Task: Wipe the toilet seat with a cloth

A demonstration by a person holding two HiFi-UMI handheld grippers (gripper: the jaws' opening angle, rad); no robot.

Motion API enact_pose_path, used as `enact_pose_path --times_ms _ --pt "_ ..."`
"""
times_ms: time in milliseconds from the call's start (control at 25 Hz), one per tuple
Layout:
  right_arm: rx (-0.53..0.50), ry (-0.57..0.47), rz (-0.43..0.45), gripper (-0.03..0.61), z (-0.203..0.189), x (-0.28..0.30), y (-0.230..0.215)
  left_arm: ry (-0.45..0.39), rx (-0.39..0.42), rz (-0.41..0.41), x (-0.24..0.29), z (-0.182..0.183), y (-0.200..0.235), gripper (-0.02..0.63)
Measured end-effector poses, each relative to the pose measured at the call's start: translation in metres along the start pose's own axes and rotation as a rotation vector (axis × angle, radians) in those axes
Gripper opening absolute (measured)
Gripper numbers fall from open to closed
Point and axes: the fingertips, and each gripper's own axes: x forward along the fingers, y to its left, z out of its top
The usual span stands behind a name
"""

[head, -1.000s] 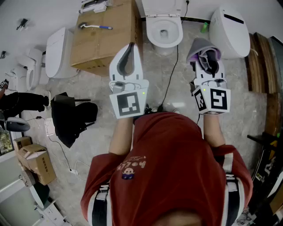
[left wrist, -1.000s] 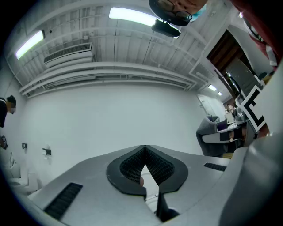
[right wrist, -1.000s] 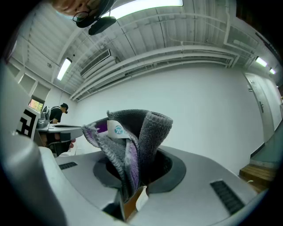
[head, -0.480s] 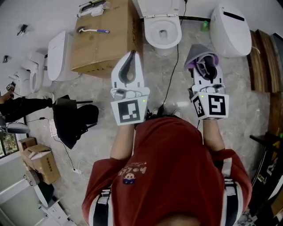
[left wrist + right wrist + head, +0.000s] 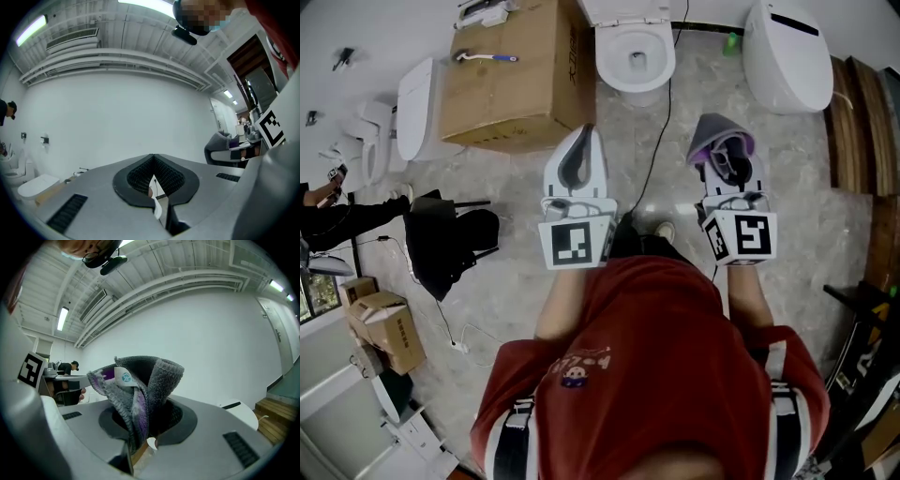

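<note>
Approach stage, I'd say: right gripper (image 5: 728,159) clamped on the grey-purple cloth (image 5: 715,131), left gripper (image 5: 584,133) closed and empty, toilet seat (image 5: 607,61) ahead, well apart; next, cloth onto its rim.

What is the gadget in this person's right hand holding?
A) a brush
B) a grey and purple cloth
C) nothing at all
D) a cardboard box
B: the right gripper has its jaws shut on a grey and purple cloth, which bunches up above them.
</note>
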Motion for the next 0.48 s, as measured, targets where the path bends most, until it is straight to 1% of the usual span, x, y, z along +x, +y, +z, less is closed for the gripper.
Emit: enact_pose_path --times_ms 120,200,360,480 --pt "0.013 -0.001 -0.008 0.075 -0.005 -0.01 -0.013 0.03 0.016 -0.002 0.001 -0.009 -0.007 0.014" --pt "0.01 -0.002 -0.018 0.075 -0.004 -0.012 -0.021 0.028 0.016 0.001 0.004 -0.008 -0.008 0.014" --pt "0.003 -0.025 -0.056 0.075 0.004 -0.01 -0.038 -0.021 -0.001 0.008 0.015 0.006 -0.011 0.014" --pt "-0.011 -0.036 -0.073 0.075 0.008 -0.001 -0.04 -0.051 -0.014 0.003 0.025 0.009 -0.004 0.014"
